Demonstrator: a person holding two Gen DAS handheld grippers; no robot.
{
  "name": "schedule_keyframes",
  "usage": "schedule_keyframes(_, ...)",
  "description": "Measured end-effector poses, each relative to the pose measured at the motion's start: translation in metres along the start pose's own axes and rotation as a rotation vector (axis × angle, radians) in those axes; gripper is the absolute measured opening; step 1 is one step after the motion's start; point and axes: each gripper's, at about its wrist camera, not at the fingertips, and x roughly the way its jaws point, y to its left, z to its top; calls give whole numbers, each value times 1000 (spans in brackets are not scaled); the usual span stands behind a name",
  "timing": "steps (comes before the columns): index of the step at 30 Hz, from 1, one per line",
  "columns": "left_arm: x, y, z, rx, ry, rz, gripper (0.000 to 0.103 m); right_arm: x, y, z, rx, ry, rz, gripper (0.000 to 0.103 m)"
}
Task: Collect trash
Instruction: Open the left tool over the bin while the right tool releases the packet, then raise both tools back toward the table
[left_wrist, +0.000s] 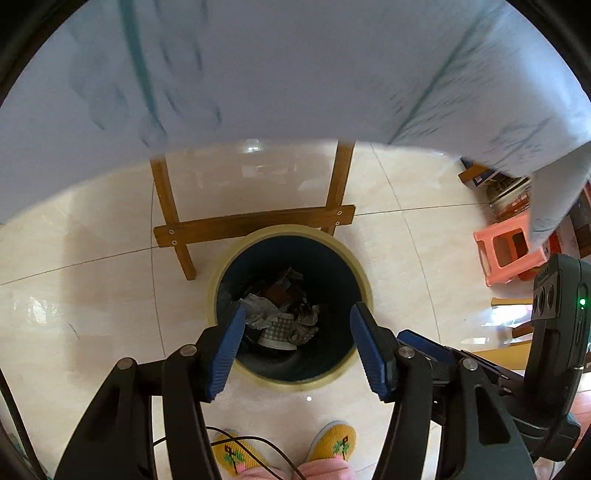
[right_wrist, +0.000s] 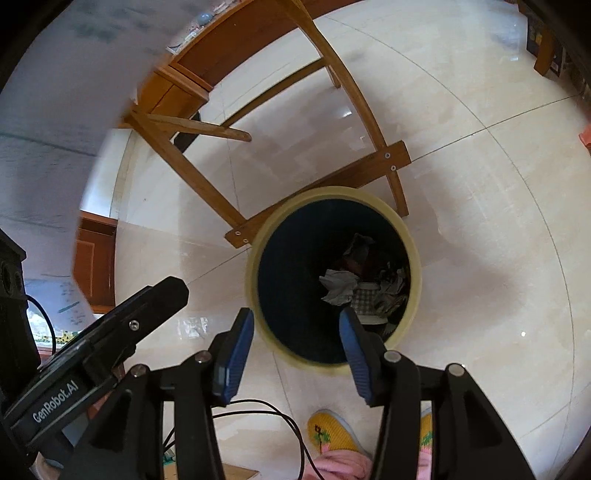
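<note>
Trash lies crumpled in bin on floor beside worktop leg | left gripper wide, empty, above bin | right gripper wide, empty, near rim | risk: cable could snag; descending grippers may collide or tip bin.

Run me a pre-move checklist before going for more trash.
1. Left claw empty, jaws apart: ok.
2. Right claw empty, jaws apart: ok.
3. Crumpled paper lies inside the bin, none seen on the floor beside it: ok.
4. Bin upright on the floor: ok.
5. Cable trailing near the yellow slippers: not ok, snag risk.
6. Next trash piece in sight: cannot tell.
</note>
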Motion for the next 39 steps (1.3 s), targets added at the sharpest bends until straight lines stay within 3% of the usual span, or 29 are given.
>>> schedule_keyframes(9,-113,-31,11,43,-32,17,58,-120,50,5,-99,-60,7,49)
schedule_keyframes(21,-291,-71,39,83,-170,21,59,-285,121,12,-251,-143,42,49)
schedule_keyframes(27,-360,-88,43,105,-248,51,62,-336,149,16,-334,-183,67,49)
schedule_keyframes(31,-401,-99,50,107,-314,69,69,-359,167,21,-391,-231,78,49)
schedule_keyframes(35,-436,-102,62,95,-386,94,72,-386,185,33,-472,-290,67,64)
schedule_keyframes(39,-454,-97,73,60,-416,86,75,-401,196,48,-523,-328,62,65)
